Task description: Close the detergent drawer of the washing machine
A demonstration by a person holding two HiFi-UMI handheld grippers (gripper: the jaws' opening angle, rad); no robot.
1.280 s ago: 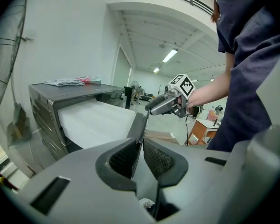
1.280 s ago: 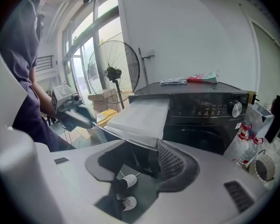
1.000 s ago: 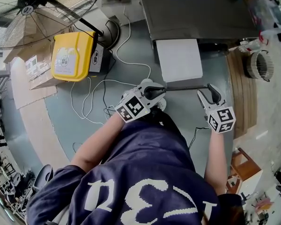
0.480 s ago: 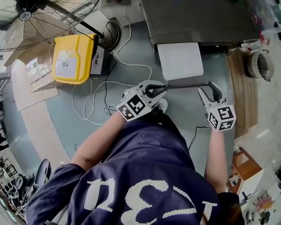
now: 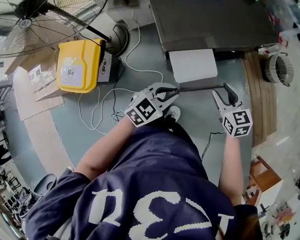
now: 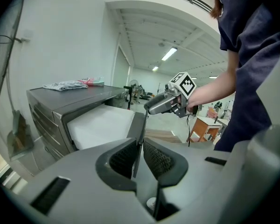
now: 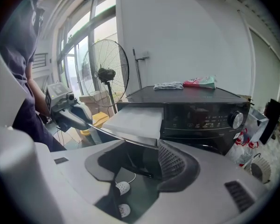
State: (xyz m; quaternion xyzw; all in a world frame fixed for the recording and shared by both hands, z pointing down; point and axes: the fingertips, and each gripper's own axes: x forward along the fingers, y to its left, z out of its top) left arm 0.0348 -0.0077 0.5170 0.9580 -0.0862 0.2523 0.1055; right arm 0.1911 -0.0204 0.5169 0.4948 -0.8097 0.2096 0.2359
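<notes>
Since a second ago the detergent drawer (image 5: 192, 65) has slid farther into the washing machine (image 5: 215, 14): less of its white body shows outside the dark front, and both of your grippers have travelled with it toward the far side. That means the closing push is under way but not finished, since a good part of the white body still sticks out toward you. The drawer's thin dark front panel (image 5: 195, 89) runs left to right between your two tools. Your left gripper (image 5: 171, 92) is at the panel's left end, and in the left gripper view its fingers (image 6: 123, 157) are clamped on the panel's edge, one ribbed pad on each side. Your right gripper (image 5: 221, 90) is at the panel's right end with its fingers (image 7: 173, 161) standing well apart. In the right gripper view the panel lies across the gap between them, with its end just beside the right-hand pad. I cannot tell whether that pad actually presses on it, so treat the right side as a guide, not a grip. By my reading you should keep pushing evenly toward the far side at both ends, or the drawer may skew and bind in its slot.
</notes>
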